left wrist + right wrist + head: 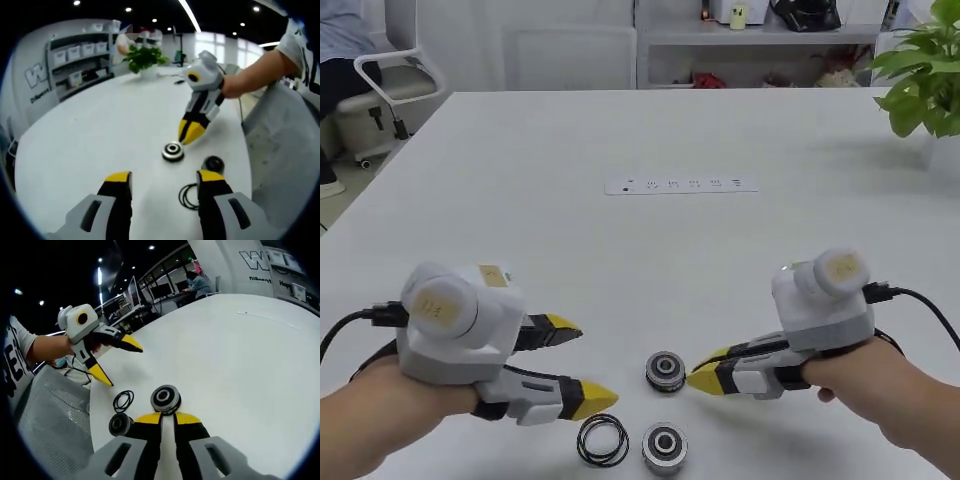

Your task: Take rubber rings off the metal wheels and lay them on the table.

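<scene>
My left tongs wide, empty. My right tongs pinched together, holding nothing, tips just beside far wheel. Near wheel beside loose rings on table. Advise: left steadies far wheel, right hooks ring at rim, peels outward.

A: From where is the table being viewed?
B: It is being looked down on from above its near edge.
A: And the gripper views?
B: One metal wheel and the rubber rings are being framed closely, low, from opposite sides.
</scene>
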`<act>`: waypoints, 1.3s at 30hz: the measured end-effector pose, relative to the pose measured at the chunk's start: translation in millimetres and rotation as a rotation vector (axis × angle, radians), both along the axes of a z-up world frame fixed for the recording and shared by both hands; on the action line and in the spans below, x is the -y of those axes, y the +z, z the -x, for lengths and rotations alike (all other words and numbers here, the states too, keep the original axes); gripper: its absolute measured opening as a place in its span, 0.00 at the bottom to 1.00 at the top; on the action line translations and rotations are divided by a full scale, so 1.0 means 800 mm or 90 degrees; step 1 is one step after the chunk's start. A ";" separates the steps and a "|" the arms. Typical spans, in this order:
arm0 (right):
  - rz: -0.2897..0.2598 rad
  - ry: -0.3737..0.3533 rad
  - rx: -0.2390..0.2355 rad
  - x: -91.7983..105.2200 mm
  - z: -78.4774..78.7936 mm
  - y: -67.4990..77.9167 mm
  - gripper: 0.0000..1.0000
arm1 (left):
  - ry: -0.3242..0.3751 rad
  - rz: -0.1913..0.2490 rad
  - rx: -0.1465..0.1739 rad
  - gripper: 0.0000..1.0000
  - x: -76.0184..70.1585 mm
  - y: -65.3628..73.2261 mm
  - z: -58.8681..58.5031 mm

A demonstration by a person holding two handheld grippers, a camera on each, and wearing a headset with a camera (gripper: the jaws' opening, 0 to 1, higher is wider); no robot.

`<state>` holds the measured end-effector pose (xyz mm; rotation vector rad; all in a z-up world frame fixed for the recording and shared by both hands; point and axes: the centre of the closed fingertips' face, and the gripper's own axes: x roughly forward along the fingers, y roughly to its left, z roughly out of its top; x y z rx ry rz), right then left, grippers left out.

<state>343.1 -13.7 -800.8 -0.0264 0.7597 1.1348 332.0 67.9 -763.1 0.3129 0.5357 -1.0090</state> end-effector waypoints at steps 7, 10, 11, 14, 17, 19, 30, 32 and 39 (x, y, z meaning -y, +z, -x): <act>0.011 0.013 0.011 -0.002 0.002 -0.004 0.06 | -0.003 0.002 -0.002 0.52 0.007 -0.001 -0.001; 0.015 0.016 0.013 -0.002 0.001 -0.006 0.07 | -0.006 0.002 -0.004 0.51 0.011 -0.002 -0.002; 0.016 0.016 0.013 -0.002 0.001 -0.007 0.07 | -0.007 0.002 -0.004 0.51 0.012 -0.003 -0.002; 0.019 0.018 0.018 -0.002 0.000 -0.008 0.08 | -0.011 0.001 -0.006 0.50 0.016 -0.004 -0.001; 0.019 0.021 0.020 -0.002 0.000 -0.009 0.08 | -0.015 -0.001 -0.007 0.49 0.019 -0.006 -0.002; 0.019 0.023 0.023 -0.004 0.000 -0.010 0.08 | -0.018 -0.002 -0.008 0.49 0.022 -0.007 -0.003; 0.025 0.033 0.044 -0.005 -0.002 -0.011 0.09 | -0.029 -0.001 -0.013 0.45 0.036 -0.011 -0.007; 0.025 0.032 0.047 -0.005 -0.003 -0.010 0.09 | -0.029 -0.001 -0.013 0.45 0.038 -0.011 -0.008; 0.025 0.035 0.056 -0.006 -0.003 -0.010 0.09 | -0.035 -0.002 -0.015 0.42 0.046 -0.015 -0.011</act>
